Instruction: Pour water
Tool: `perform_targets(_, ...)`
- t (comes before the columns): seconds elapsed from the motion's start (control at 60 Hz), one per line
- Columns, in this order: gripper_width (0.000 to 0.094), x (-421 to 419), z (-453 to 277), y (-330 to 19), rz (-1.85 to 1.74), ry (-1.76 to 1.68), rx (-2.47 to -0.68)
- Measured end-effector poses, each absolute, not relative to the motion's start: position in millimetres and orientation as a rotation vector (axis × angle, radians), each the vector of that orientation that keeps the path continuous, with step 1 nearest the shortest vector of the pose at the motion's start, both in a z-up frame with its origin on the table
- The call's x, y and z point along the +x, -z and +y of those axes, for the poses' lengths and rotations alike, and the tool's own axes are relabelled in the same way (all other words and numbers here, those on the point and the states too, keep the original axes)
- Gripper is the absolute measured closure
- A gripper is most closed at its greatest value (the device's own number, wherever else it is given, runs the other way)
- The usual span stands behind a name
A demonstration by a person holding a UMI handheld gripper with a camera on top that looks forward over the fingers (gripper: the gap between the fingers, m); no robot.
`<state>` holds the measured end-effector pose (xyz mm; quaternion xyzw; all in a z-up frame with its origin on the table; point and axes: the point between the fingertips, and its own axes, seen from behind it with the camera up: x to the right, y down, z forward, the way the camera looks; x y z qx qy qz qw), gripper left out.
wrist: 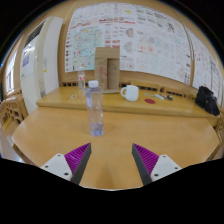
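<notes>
A clear plastic water bottle with a pale cap stands upright on the wooden table, beyond my fingers and a little left of the gap between them. A white mug sits farther back on a second table, right of the bottle. My gripper is open, its purple pads spread wide, with only bare tabletop between them.
A tall brown box stands on the far table behind the bottle. A black bag lies at the far right, with small items near it. Posters cover the back wall. A white door or cabinet is at left.
</notes>
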<state>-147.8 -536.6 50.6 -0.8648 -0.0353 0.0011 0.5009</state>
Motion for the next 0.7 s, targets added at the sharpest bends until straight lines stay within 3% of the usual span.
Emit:
perform_targets(0.317,0.0118,-221,-368,-40,-0.101,-0.006,-1.937)
perform_targets(0.433,0.0227,-224,-334,-32,-0.094,0.012,-1.913)
perform_targets(0.5,0.0396,-228,-325,-32,-0.106,0.025,-1.908)
perform_targets(0.617,0.0481,-228,-320,-32,-0.078,0.008,-1.897)
perform_targets(0.7,0.0592,-228,-320,-33,-0.079,0.004,-1.891)
